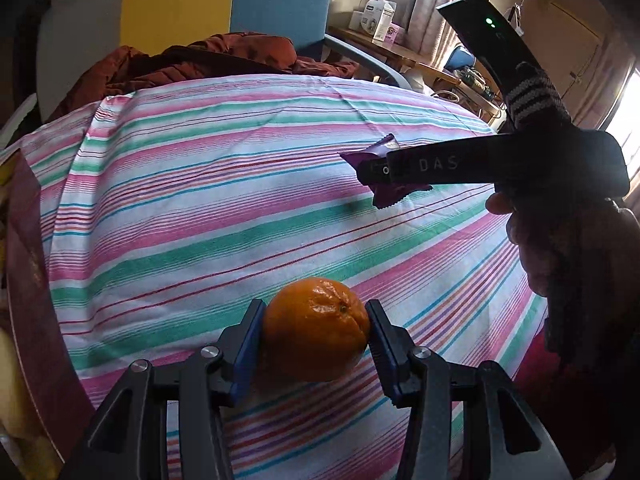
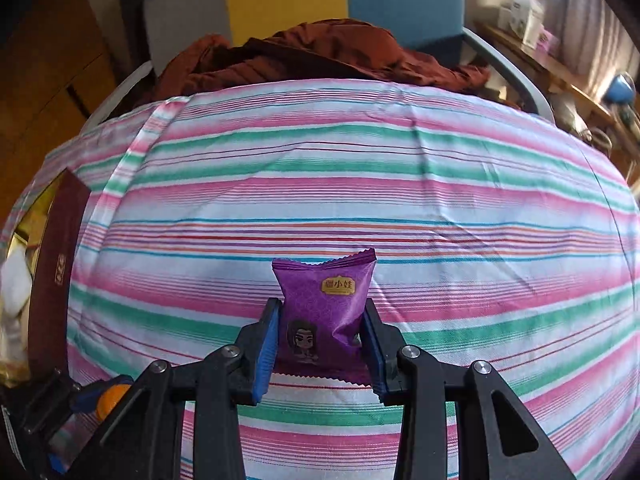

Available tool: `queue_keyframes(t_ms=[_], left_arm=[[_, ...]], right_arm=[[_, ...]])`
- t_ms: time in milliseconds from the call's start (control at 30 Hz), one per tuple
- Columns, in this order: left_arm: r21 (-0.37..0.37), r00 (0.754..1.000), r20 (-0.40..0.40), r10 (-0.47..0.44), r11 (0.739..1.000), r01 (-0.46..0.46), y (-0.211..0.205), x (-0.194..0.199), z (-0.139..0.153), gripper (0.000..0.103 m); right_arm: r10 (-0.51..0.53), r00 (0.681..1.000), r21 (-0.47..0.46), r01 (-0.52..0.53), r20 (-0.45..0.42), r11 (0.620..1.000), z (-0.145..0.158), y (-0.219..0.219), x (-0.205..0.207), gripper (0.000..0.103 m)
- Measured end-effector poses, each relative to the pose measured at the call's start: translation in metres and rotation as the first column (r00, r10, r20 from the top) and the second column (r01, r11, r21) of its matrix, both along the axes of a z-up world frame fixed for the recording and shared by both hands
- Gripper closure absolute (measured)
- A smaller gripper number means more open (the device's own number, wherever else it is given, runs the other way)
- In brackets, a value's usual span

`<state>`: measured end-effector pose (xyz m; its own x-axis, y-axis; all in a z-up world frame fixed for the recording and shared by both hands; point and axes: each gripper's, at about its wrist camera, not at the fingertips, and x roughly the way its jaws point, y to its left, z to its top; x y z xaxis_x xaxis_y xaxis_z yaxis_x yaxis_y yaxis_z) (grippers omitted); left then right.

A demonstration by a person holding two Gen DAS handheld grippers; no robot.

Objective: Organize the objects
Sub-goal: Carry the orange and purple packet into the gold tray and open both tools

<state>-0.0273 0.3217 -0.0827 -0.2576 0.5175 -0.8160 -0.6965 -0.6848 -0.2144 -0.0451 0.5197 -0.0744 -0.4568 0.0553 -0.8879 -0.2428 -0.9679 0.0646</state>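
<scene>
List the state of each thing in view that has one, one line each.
Left tongs: shut on the orange.
Orange: whole, unpeeled, gripped.
Right tongs: shut on the purple snack packet.
Purple snack packet: sealed, upright, gripped.
Dark red box: open.
Striped cloth: spread, lightly creased.

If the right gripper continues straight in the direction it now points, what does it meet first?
The right gripper, shut on the purple snack packet, points across the bare striped cloth. The way looks free until the brown-red garment at the far edge, though depth is uncertain.
</scene>
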Motion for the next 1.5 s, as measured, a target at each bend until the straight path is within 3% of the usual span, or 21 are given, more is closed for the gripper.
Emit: queue_keyframes(t_ms=[333,900,1133,1500], left_arm=[[-0.014,0.998,-0.051,0.030,0.999,-0.031,-0.016,0.006,0.013,0.053],[0.036,0.974,-0.217,0.072,0.997,-0.066,-0.067,0.027,0.081,0.053],[0.051,0.966,-0.223,0.129,0.991,-0.121,-0.096,0.026,0.089,0.053],[0.088,0.961,-0.188,0.203,0.978,-0.189,-0.136,0.018,0.089,0.053]], right_arm=[[0.020,1.000,0.065,-0.020,0.006,0.998,0.000,-0.010,0.001,0.064],[0.074,0.997,0.121,-0.076,0.022,0.990,0.002,-0.034,0.005,0.064],[0.112,0.990,0.174,-0.125,0.084,0.977,-0.005,-0.055,0.002,0.064],[0.165,0.982,0.143,-0.176,0.086,0.974,0.013,-0.094,0.004,0.064]])
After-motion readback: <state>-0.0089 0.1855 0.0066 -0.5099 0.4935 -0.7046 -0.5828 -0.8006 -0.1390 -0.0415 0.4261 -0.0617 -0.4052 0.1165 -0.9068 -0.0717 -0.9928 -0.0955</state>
